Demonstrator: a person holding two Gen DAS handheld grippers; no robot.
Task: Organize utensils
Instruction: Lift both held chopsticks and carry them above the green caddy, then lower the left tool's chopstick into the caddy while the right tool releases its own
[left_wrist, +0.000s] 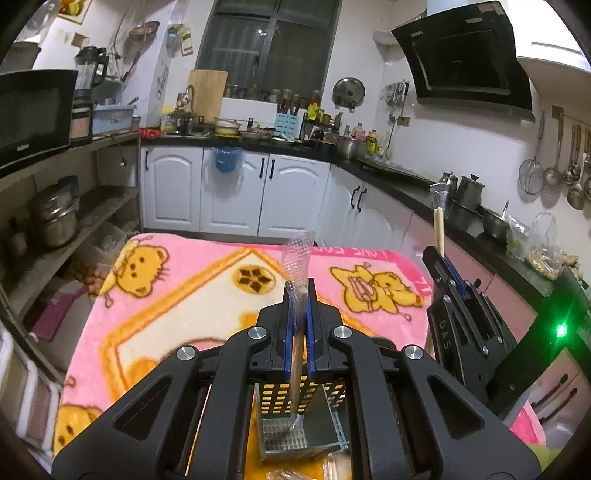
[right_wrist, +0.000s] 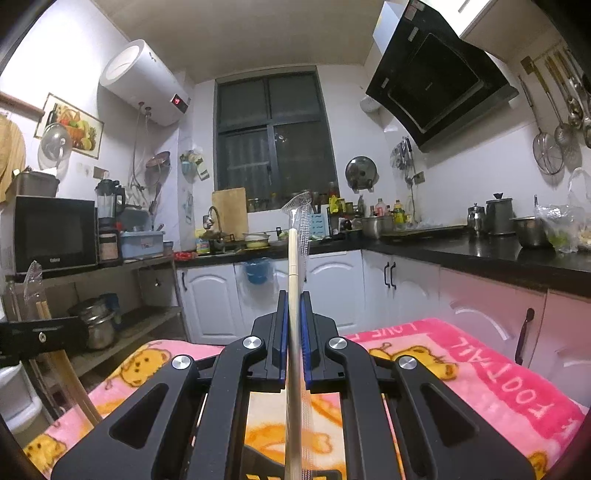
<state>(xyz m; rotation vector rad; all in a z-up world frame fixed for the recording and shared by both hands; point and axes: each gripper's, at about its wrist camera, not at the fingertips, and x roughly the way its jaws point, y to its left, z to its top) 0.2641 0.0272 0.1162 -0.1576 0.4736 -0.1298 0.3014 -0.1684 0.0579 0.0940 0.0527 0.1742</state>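
Observation:
My left gripper (left_wrist: 300, 291) is shut on a pair of wooden chopsticks in a clear wrapper (left_wrist: 296, 258), held about upright. Their lower end reaches down into a perforated metal utensil holder (left_wrist: 273, 439) that lies just under the gripper on the pink bear blanket (left_wrist: 177, 295). To its right, my right gripper (left_wrist: 440, 255) is shut on another wrapped pair of chopsticks (left_wrist: 439, 227). In the right wrist view that gripper (right_wrist: 294, 300) points level, its chopsticks (right_wrist: 293, 258) running up between the blue pads. The left gripper (right_wrist: 40, 334) shows at the far left edge.
More wrapped chopsticks (left_wrist: 291, 474) lie on the blanket by the holder. A shelf with a microwave (left_wrist: 33, 114) and pots stands to the left. White cabinets and a black counter (left_wrist: 399, 181) run along the back and right, with ladles hanging on the wall (left_wrist: 569, 173).

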